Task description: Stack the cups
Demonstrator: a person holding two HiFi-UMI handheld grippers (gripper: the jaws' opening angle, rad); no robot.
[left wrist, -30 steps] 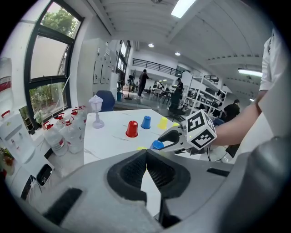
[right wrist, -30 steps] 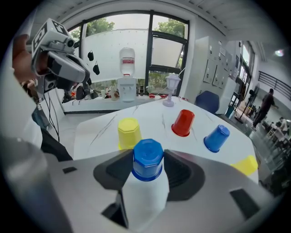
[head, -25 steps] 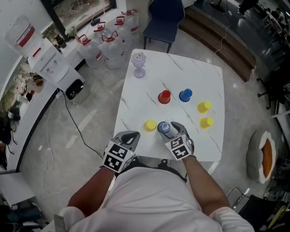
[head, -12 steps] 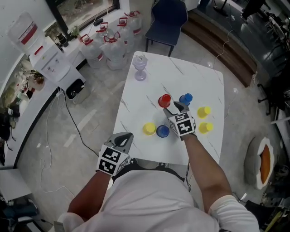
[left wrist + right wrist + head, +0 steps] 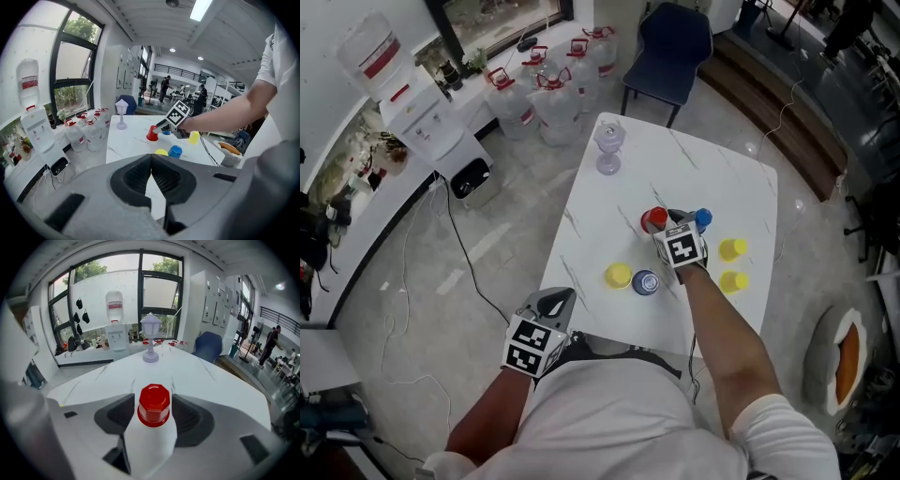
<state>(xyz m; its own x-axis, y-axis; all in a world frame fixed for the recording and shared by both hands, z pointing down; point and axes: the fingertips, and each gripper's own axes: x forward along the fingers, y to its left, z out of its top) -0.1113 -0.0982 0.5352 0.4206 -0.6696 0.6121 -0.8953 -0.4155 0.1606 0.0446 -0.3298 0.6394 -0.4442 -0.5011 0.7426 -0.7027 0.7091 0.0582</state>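
Several small cups stand upside down on the white marble table (image 5: 609, 216). My right gripper (image 5: 666, 223) is at the red cup (image 5: 652, 219), which stands between its open jaws (image 5: 153, 398); the jaws have just been opening a little, and narrow gaps show on both sides of the red cup (image 5: 153, 408). A blue cup (image 5: 703, 218) is just right of it. Nearer me stand a yellow cup (image 5: 619, 275) and a second blue cup (image 5: 645, 282), with two yellow cups (image 5: 732, 248) at the right. My left gripper (image 5: 561, 298) hovers at the near table edge, its pads meeting at the tips (image 5: 151, 158), empty.
A lilac goblet-shaped lamp (image 5: 609, 148) stands at the table's far left corner. A dark blue chair (image 5: 670, 47) is behind the table, with water bottles (image 5: 553, 94) and a dispenser (image 5: 412, 122) on the floor to the left. A cable (image 5: 469, 262) runs across the floor.
My right gripper left the near blue cup beside the yellow one and moved up the table to the red cup. My left gripper drifted slightly back at the near edge.
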